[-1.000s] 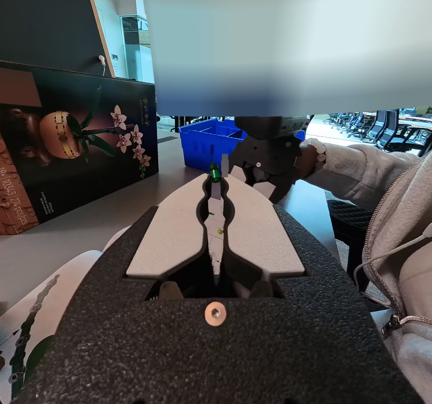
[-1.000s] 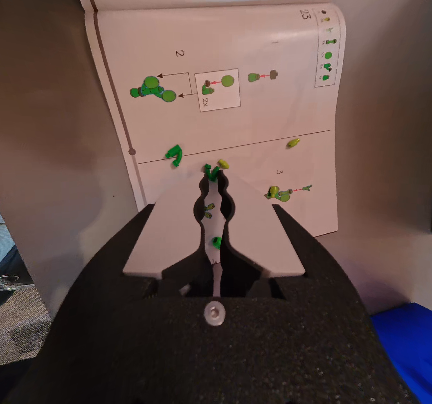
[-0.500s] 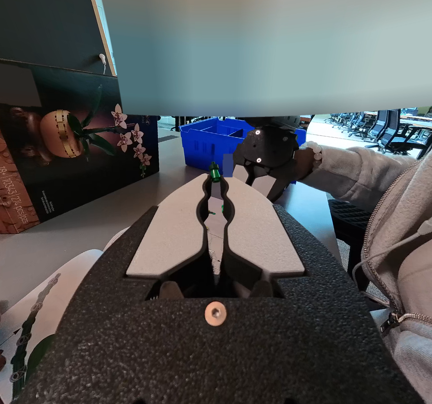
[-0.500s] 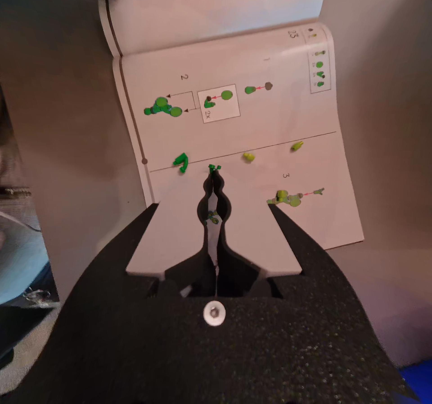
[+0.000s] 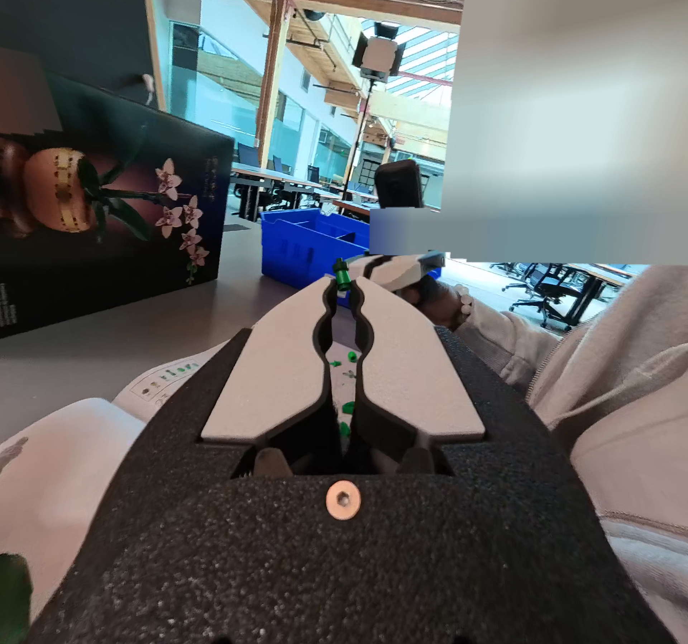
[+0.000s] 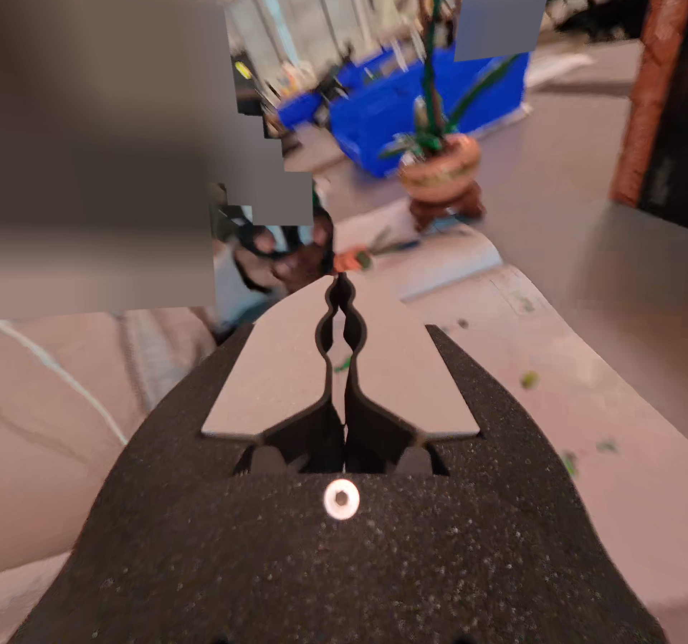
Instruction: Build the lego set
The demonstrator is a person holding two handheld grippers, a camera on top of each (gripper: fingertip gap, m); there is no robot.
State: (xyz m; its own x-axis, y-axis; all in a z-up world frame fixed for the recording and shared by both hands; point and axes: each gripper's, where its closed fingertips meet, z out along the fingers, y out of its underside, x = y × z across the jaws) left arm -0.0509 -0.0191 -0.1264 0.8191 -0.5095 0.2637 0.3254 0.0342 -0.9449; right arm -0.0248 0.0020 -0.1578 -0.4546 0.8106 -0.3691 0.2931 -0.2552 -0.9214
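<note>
My left gripper [image 5: 342, 283] is shut on a small dark-green lego piece [image 5: 341, 277] that stands upright out of its fingertips, above the open instruction booklet [image 5: 167, 376]. My right gripper [image 6: 340, 278] is shut. A small dark piece shows pinched at its tips, blurred. In the left wrist view the right gripper [image 5: 353, 263] comes in from the right, level, with its tips right next to the top of the green piece. Several loose green pieces [image 5: 352, 356] lie on the booklet page [image 6: 484, 328].
A blue bin [image 5: 298, 246] stands behind the grippers. The dark lego box [image 5: 111, 216] stands at the left. The partly built orchid in its tan pot [image 6: 439, 164] stands past the booklet. A person's grey sleeve [image 5: 502, 328] is at the right. Across from one pair of fingers to the other is roughly 5 cm.
My right gripper closed on a small green piece on the booklet, lifted off the page and swung level towards my left gripper. The left gripper has kept its green piece and barely moved.
</note>
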